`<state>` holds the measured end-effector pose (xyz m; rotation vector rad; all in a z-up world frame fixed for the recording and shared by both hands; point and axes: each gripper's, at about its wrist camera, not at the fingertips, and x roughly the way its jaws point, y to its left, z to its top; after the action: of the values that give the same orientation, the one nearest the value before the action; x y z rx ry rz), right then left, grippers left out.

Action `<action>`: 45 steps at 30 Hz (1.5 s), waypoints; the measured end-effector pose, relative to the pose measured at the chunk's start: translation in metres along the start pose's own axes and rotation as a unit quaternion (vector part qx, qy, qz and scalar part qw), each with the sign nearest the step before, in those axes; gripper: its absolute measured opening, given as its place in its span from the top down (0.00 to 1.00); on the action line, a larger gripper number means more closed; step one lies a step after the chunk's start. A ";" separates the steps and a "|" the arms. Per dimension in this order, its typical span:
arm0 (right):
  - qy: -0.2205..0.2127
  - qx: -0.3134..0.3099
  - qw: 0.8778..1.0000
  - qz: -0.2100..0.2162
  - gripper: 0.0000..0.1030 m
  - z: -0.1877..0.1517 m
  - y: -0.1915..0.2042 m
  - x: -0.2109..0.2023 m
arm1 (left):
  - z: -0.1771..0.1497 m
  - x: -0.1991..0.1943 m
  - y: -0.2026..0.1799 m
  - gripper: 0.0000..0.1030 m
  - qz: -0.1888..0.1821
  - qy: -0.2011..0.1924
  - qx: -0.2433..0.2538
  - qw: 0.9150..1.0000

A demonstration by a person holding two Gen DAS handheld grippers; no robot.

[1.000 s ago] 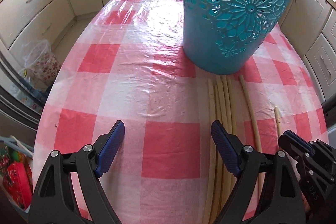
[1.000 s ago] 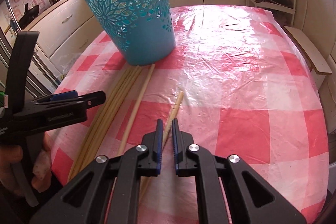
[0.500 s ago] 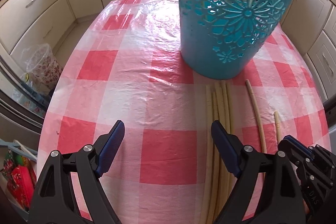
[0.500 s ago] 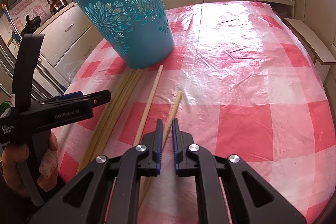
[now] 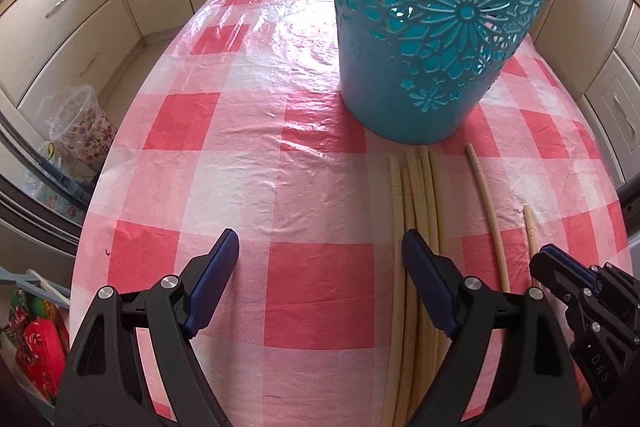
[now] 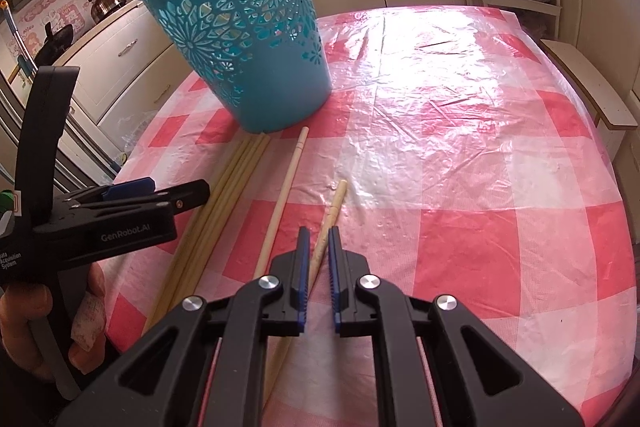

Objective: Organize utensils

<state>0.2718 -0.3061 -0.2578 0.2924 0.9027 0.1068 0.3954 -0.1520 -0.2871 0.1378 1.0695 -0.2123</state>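
Chopstick (image 6: 329, 217) between right claw (image 6: 317, 281) pads, ungripped

Teal cutout basket (image 5: 436, 27) blocks the far end of the chopstick bundle (image 5: 416, 195), tips right at its base. Left gripper (image 6: 160, 193) crowds bundle's near side. Checked tablecloth (image 6: 460, 147) to basket's right lies bare, wide room to pass.

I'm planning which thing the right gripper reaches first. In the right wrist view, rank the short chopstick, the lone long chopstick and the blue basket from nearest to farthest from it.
1. Short chopstick: between the right gripper's fingers.
2. Lone long chopstick: just left.
3. Blue basket: far left, standing at the back.
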 end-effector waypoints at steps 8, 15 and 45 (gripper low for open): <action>0.008 -0.032 0.999 -0.011 0.91 0.007 0.008 0.006 | 0.005 0.002 0.002 0.43 0.005 0.013 0.011 1.000; 0.022 -0.041 0.999 -0.011 0.91 0.016 0.004 0.012 | 0.014 0.004 0.006 0.65 -0.001 0.025 0.011 1.000; 0.005 -0.048 0.999 -0.011 0.94 0.007 0.001 0.009 | 0.023 -0.129 0.055 0.95 -0.114 -0.146 -0.061 0.981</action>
<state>0.2829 -0.3045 -0.2607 0.1937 0.9074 0.1306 0.3688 -0.0896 -0.1622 -0.1250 0.8010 -0.3616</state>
